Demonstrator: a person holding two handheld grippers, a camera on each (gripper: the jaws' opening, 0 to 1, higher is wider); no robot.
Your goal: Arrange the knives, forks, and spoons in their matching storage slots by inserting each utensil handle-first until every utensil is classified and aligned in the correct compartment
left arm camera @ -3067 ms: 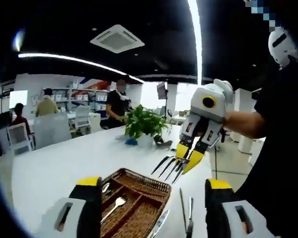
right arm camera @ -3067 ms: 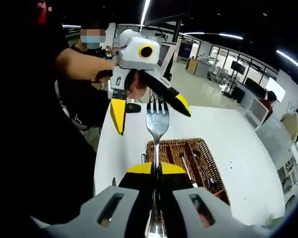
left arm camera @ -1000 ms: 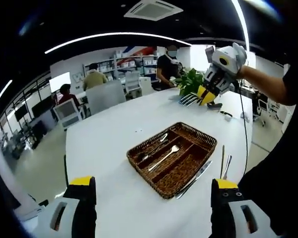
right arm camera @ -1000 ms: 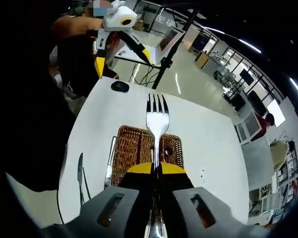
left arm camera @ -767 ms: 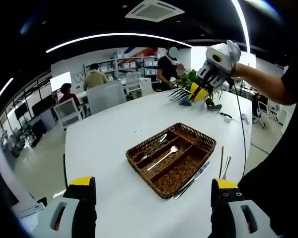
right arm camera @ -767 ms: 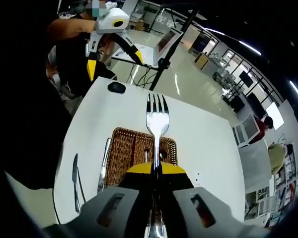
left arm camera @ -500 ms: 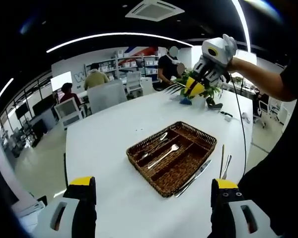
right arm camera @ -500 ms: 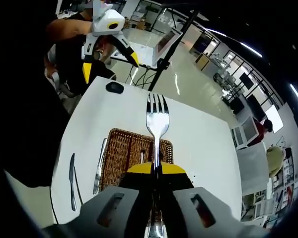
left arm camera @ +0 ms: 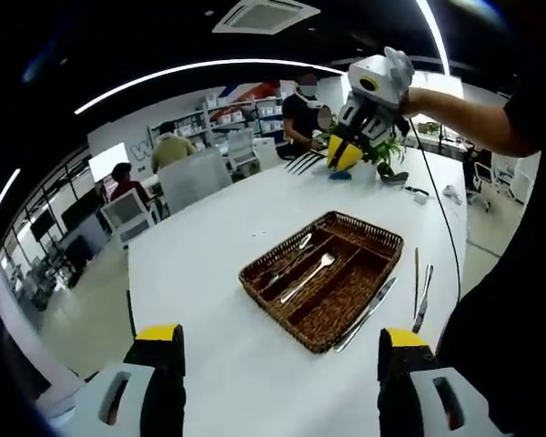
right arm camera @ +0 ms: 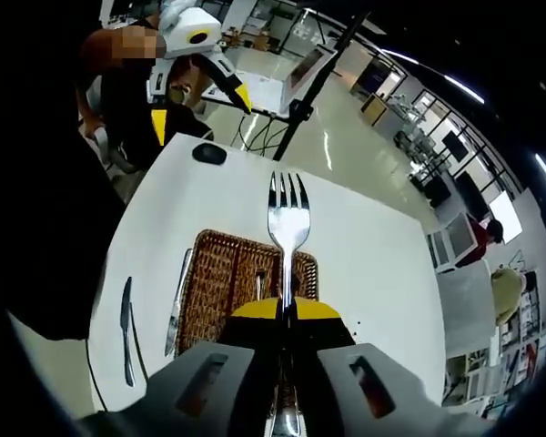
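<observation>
A: Why is the right gripper (right arm camera: 285, 309) clenched so tight?

B: Its yellow-tipped jaws pinch a fork (right arm camera: 288, 221) by the handle, tines pointing forward, high over the tray (right arm camera: 220, 278). My guess is that it's being lined up for its slot, though handle-first insertion would call for a turn.

A: And the left gripper (left arm camera: 271, 344)?

B: Jaws wide apart, nothing between them. It hangs back from the near table (left arm camera: 209, 273) edge, probably waiting.

A: What's the tray like?

B: Brown woven wicker, rectangular, with long dividers. A polished fork (left arm camera: 308, 277) and what looks like a spoon (left arm camera: 292, 249) lie in the slots.

A: Anything left outside?

B: A knife (left arm camera: 368, 312) lies just right of the tray, touching or nearly so. Another knife (left arm camera: 424, 299) and a thin, stick-like piece (left arm camera: 415, 282) lie further right on the smooth white table.
</observation>
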